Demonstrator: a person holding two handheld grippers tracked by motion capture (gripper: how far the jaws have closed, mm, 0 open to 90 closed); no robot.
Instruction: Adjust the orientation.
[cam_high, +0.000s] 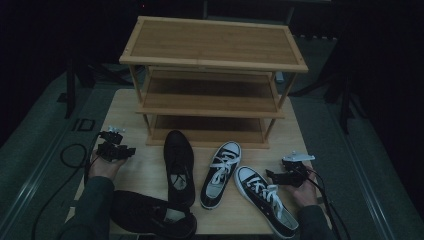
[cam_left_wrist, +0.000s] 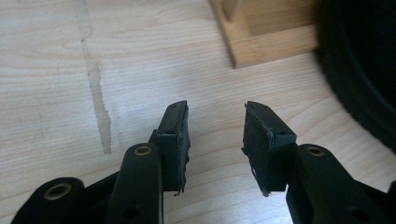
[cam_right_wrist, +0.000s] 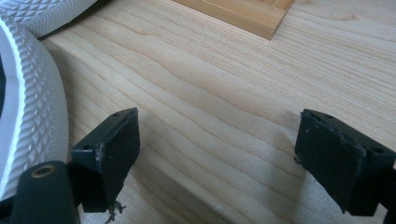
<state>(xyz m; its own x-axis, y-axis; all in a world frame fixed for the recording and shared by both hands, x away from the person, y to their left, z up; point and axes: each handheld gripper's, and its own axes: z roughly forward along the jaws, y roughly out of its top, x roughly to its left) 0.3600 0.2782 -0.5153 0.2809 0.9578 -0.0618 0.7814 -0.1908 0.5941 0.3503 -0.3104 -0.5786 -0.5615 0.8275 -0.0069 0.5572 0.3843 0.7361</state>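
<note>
Black-and-white canvas sneakers (cam_high: 221, 174) lie mid-table beside two dark shoes (cam_high: 179, 165), no brand readable in this dim high view, and the nearest dark shoe (cam_high: 152, 215) is cut off at the bottom edge. Left gripper (cam_high: 114, 150) hovers jaws parted, empty, near the wooden rack (cam_high: 212, 52). Right gripper (cam_high: 286, 172), jaws spread, grasps nothing, just beside a sneaker's white toe cap (cam_right_wrist: 32, 107).

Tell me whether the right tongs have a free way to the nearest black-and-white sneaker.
Probably yes: the right tongs are open, hold nothing, and only bare table separates them from the sneaker beside them.
</note>
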